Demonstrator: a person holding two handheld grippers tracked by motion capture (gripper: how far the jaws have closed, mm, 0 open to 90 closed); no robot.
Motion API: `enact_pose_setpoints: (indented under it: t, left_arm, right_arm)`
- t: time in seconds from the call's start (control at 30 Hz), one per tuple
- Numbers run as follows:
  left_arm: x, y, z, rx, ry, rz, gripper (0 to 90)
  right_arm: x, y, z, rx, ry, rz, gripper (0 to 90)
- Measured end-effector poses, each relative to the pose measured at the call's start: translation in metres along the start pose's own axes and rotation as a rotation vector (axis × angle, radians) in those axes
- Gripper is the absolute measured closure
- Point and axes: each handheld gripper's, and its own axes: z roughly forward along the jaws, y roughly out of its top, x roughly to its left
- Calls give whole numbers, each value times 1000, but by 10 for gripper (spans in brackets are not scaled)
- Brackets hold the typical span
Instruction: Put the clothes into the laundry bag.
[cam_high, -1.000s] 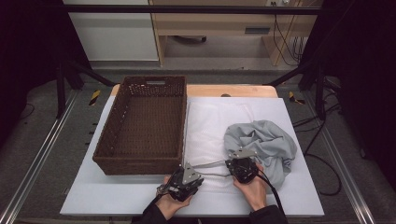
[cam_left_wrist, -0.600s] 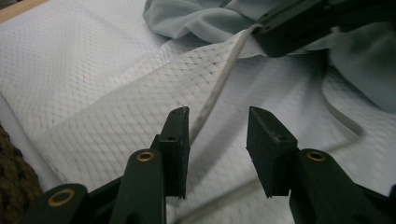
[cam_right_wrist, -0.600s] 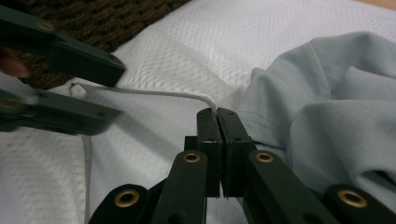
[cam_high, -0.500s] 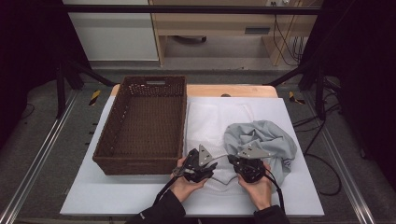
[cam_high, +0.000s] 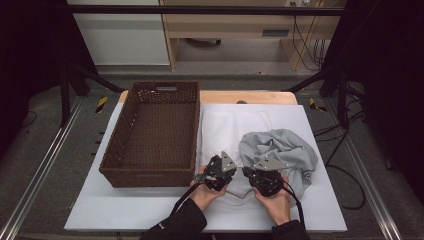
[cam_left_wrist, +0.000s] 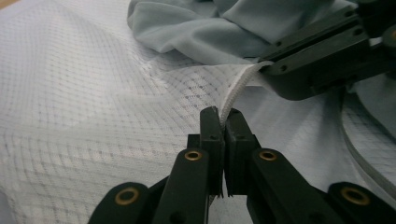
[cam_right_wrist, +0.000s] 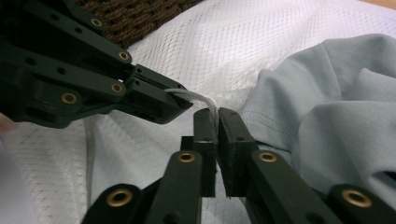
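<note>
Pinching one ribbed white hem (cam_left_wrist: 236, 88) of mesh cloth (cam_high: 227, 125), left gripper (cam_high: 216, 175) just closed, right gripper (cam_high: 260, 176) clamped.

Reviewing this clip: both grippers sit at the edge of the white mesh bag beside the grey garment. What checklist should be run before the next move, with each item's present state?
1. Left gripper clamped on the bag's white edge band: ok; its jaws have just been closing.
2. Right gripper clamped on the same band: ok.
3. Band runs free between the two grips: ok, a short arc.
4. Grey garment out of both grips: ok, it lies beside them on the white mesh bag.
5. Bag mouth opened: cannot tell.
6. Wicker basket out of the way: ok, left of the hands.
</note>
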Motion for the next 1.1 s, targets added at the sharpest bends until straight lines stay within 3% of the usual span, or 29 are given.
enact_pose_setpoints:
  t: [0.2,0.33,0.47,0.57,0.73,0.83,0.9,0.93,1.03,1.1]
  left_arm:
    - [3,0,-4,-6,-31,-28,883]
    - [3,0,-9,-18,-33,-32,882]
    - [3,1,-13,-31,-39,-38,882]
    - [2,2,-13,-33,-44,-40,882]
    - [1,4,-13,-38,-45,-44,882]
    - [1,5,-14,-40,-46,-45,882]
    - [0,5,-14,-39,-44,-44,882]
    - [0,5,-14,-38,-45,-43,883]
    - [2,5,-14,-39,-46,-50,883]
    - [2,5,-15,-44,-47,-59,883]
  right_arm:
    - [1,0,-8,-6,3,-12,723]
    - [-3,-3,-31,-35,-36,-20,541]
    - [-15,-24,-43,17,-104,-1,416]
    - [-23,-41,-45,57,-108,19,392]
    - [-24,-52,-40,96,-104,17,427]
    - [-24,-55,-32,137,-141,-12,582]
    - [-24,-53,-33,140,-168,-6,754]
    - [-25,-52,-34,145,-170,5,797]
    - [-30,-45,-40,126,-167,46,843]
    - [-31,-35,-48,69,-157,47,845]
